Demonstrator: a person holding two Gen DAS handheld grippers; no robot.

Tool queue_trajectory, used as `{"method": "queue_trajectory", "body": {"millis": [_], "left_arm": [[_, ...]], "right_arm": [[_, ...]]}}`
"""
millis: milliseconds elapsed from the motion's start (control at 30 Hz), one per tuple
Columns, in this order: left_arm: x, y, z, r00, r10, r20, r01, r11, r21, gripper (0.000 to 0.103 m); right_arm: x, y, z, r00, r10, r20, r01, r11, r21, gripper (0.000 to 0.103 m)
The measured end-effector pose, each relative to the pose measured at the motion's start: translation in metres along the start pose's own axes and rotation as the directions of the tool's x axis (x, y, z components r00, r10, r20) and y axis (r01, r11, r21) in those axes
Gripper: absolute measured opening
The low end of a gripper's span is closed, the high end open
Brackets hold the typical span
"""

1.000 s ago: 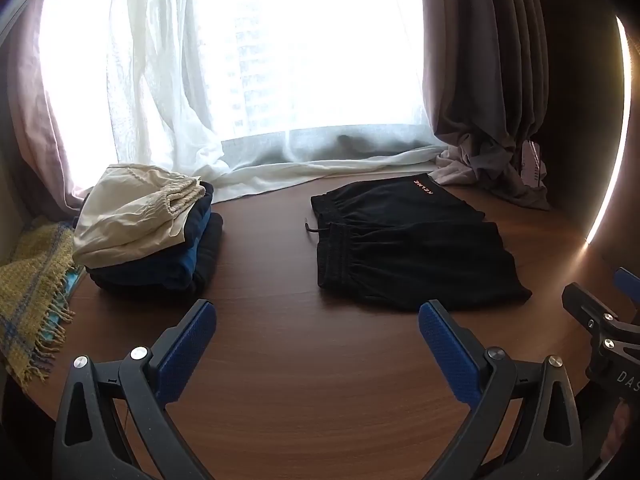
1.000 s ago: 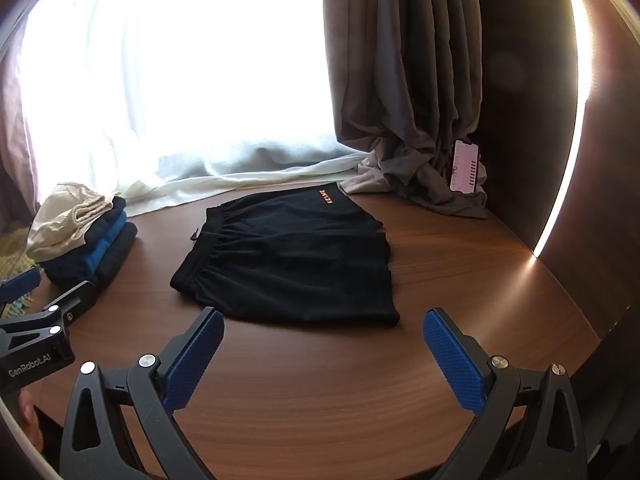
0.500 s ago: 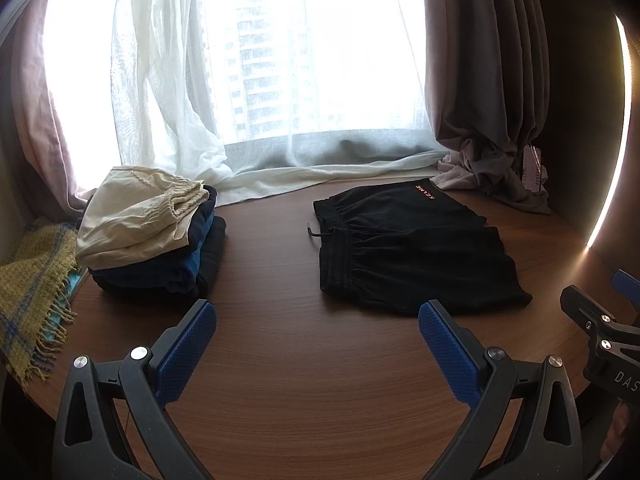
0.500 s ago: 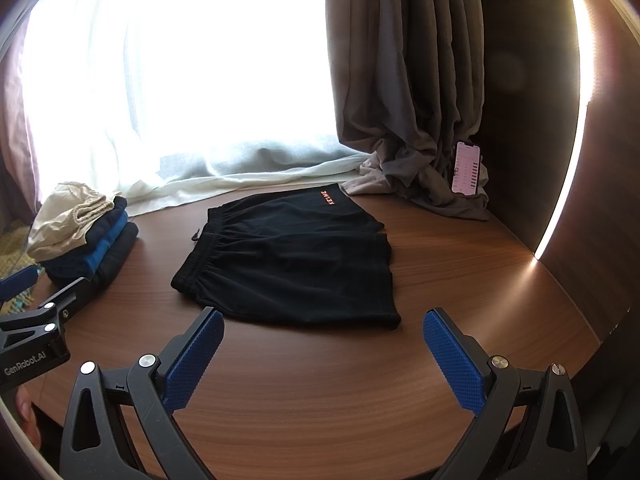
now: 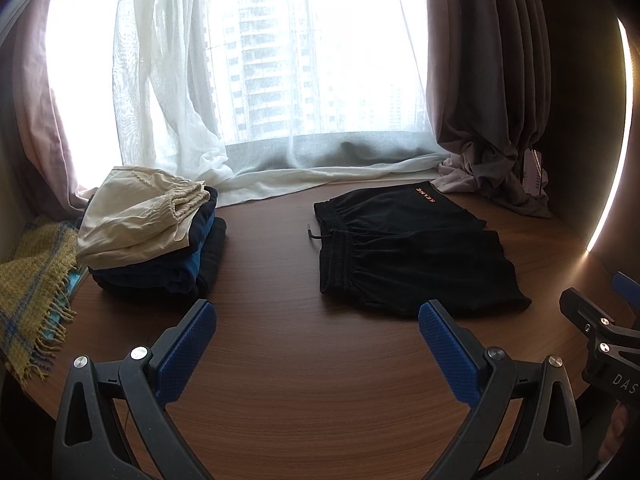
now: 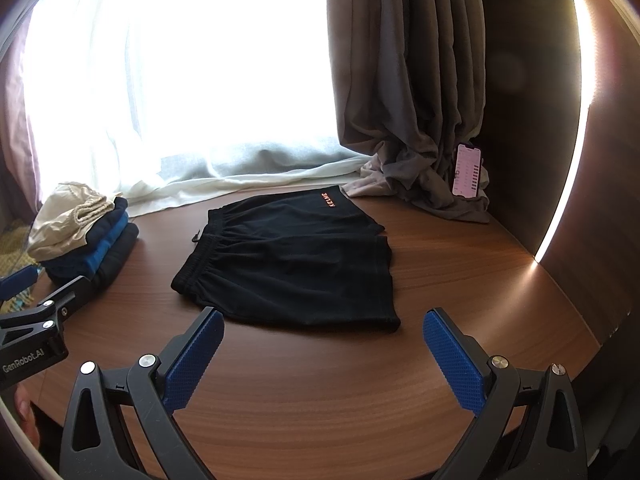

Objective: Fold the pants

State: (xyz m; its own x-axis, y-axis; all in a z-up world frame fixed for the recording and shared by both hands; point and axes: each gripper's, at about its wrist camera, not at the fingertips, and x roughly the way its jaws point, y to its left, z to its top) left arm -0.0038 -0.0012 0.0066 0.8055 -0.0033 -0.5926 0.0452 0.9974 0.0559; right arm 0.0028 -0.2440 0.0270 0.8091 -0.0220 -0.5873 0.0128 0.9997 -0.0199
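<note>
Black shorts [image 5: 412,252] with an orange logo lie flat on the wooden table [image 5: 304,364], waistband to the left; they also show in the right wrist view [image 6: 292,264]. My left gripper [image 5: 316,344] is open and empty, held above the table in front of the shorts and to their left. My right gripper [image 6: 324,348] is open and empty, just in front of the shorts' near edge. Each gripper shows at the edge of the other's view.
A stack of folded clothes [image 5: 148,236] with a cream garment on top sits at the left, also in the right wrist view [image 6: 84,236]. A yellow plaid blanket [image 5: 32,296] hangs at the far left. Curtains [image 6: 412,92] and a phone [image 6: 466,170] stand at the back right.
Both grippers have stayed open and nearly still. The views have shifted only slightly, and the window scene looks less washed out in the left wrist view.
</note>
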Motion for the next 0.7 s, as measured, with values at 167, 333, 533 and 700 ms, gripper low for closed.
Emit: {"method": "queue_trajectory", "body": {"millis": [167,333,533,700], "left_arm": [[0.0005,-0.0005,0.0002,1.000,-0.001,0.000,0.001,1.000,-0.002,0.103],[0.0003,-0.0005,-0.0004,1.000,0.003,0.003,-0.003,1.000,-0.003,0.103],[0.0003,0.0005,-0.0009,1.000,0.003,0.003,-0.003,1.000,-0.005,0.103],[-0.0001,0.0020,-0.0016,1.000,0.003,0.006,-0.003,1.000,-0.007,0.103]], "right_arm": [[0.0014,-0.0012,-0.0014,1.000,0.000,0.001,0.000,1.000,-0.001,0.101],[0.0014,-0.0019,-0.0008,1.000,0.001,0.001,-0.001,1.000,0.000,0.101],[0.0014,-0.0003,-0.0009,1.000,-0.001,0.001,0.001,1.000,-0.002,0.101],[0.0003,0.0000,0.0004,1.000,0.002,0.002,-0.002,1.000,-0.002,0.101]]}}
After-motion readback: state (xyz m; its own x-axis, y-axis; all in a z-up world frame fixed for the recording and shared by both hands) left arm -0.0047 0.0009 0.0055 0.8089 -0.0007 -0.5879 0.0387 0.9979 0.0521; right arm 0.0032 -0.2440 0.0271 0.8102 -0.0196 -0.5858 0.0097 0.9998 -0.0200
